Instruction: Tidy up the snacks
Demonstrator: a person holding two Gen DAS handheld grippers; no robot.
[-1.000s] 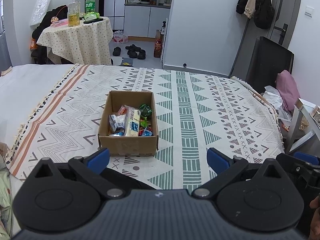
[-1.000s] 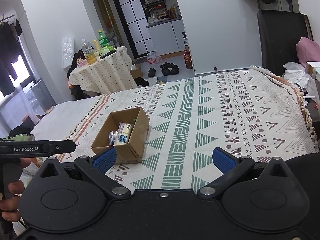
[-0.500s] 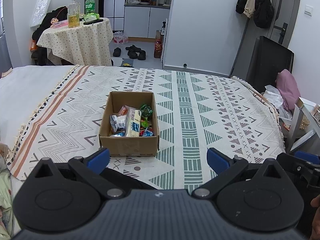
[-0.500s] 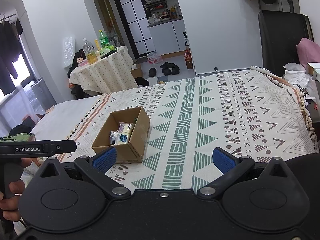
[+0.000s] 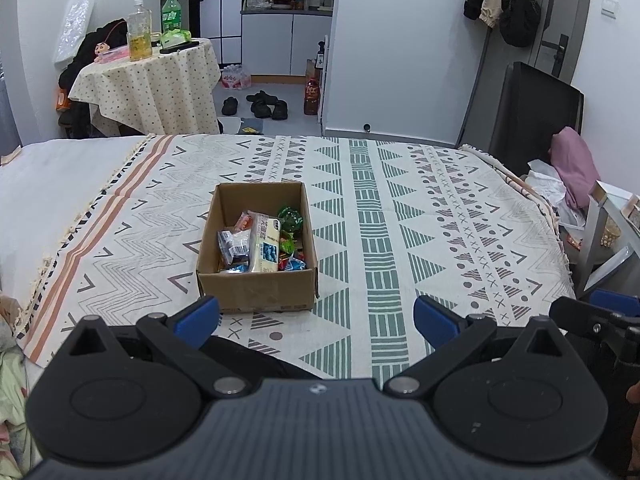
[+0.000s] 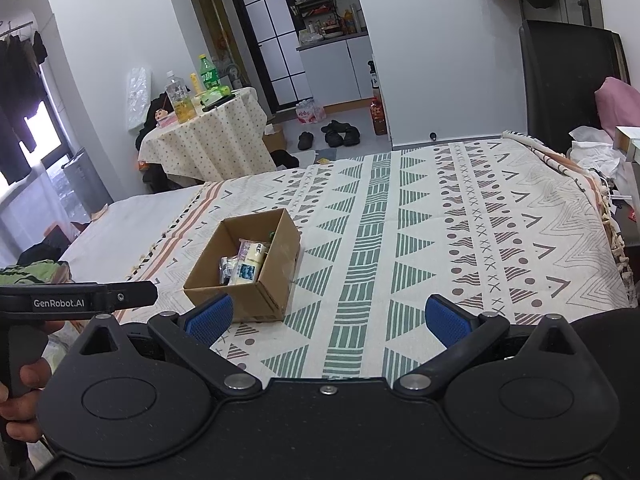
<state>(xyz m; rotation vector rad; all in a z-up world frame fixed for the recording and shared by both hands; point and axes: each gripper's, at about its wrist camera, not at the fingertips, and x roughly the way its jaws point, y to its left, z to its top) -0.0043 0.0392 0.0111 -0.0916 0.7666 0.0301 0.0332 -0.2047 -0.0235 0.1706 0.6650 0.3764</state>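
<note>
On the patterned bed cover (image 5: 400,216), cardboard box (image 5: 256,280) of snacks (image 5: 264,240) just beyond left claw (image 5: 316,314), right claw (image 6: 328,316) near too, both spread wide and empty; best approached from above, one packet singled out.

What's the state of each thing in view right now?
left gripper: open, holding nothing
right gripper: open, holding nothing
cardboard box: open-topped, upright on the bedspread
snacks: piled loose inside the box
bedspread: spread flat
clear bottle: upright on the round table
</note>
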